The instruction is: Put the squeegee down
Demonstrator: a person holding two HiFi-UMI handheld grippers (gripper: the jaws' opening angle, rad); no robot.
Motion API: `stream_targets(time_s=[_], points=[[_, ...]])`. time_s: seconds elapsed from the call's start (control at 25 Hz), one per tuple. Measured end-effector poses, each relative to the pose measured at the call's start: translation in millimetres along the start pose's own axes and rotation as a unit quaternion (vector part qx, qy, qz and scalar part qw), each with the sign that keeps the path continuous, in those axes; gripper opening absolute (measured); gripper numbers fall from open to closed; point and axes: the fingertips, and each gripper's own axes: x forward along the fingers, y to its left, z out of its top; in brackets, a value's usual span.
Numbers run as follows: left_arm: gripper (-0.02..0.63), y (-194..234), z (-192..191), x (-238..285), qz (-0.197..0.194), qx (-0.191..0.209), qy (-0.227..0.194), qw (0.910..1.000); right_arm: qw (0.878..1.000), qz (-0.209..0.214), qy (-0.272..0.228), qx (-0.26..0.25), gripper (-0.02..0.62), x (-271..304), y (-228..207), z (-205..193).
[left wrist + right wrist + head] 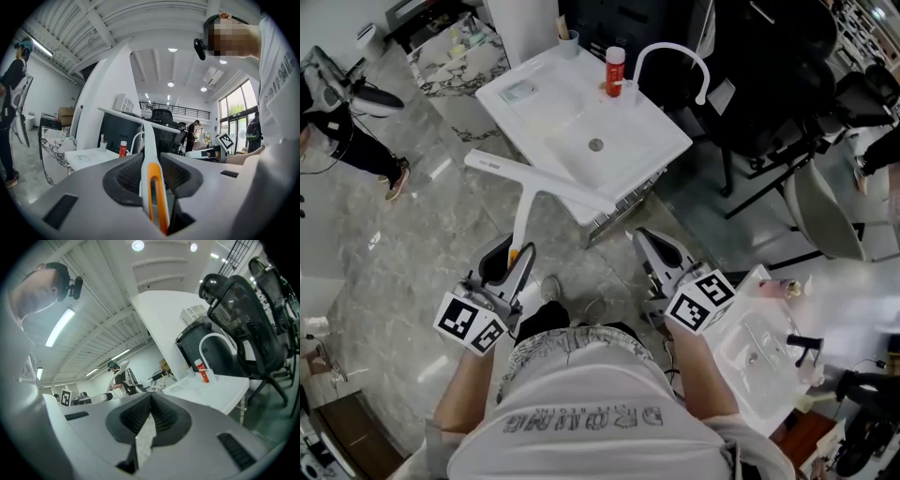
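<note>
Squeegee (525, 192) handle end hidden inside left gripper (511, 261). Bystander (347, 131) at 9 o'clock cut by frame edge. Bottle (615, 70) label at 12 o'clock too small to read. Basin (733, 349) at 4 o'clock washed out, blurred.

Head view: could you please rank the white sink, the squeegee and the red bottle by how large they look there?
Largest to smallest:
1. white sink, clearly the largest.
2. squeegee, long but thin; it is probably nearer the camera, so this goes by looks only.
3. red bottle, by far the smallest.
</note>
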Motion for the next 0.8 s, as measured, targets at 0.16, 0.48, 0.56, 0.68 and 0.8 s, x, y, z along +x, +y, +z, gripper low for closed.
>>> stream_targets(time_s=[0.16, 0.48, 0.56, 0.68, 0.8], points=[[0.129, 0.4, 3.0, 5.7, -0.001, 0.002, -0.002, 1.0, 1.0, -0.001, -0.003, 0.001, 0.006, 0.8, -4.8, 4.4], [0.129, 14.2, 4.5, 18.3, 0.0, 0.002, -0.008, 1.0, 1.0, -0.002, 0.0, -0.004, 0.008, 13.9, -13.6, 10.0], [0.129, 19.9, 5.5, 23.5, 0.0, 0.001, -0.009, 1.0, 1.0, -0.002, -0.002, -0.003, 0.008, 19.5, -17.8, 12.3], [0.129, 32.0, 5.7, 31.9, -0.001, -0.002, -0.01, 0.9999, 1.0, -0.005, 0.0, -0.004, 0.006, 30.6, -23.7, 14.8], [0.129, 46.8, 5.6, 43.6, -0.004, -0.006, -0.009, 0.9999, 1.0, -0.009, 0.002, -0.004, 0.007, 44.8, -31.4, 18.5]])
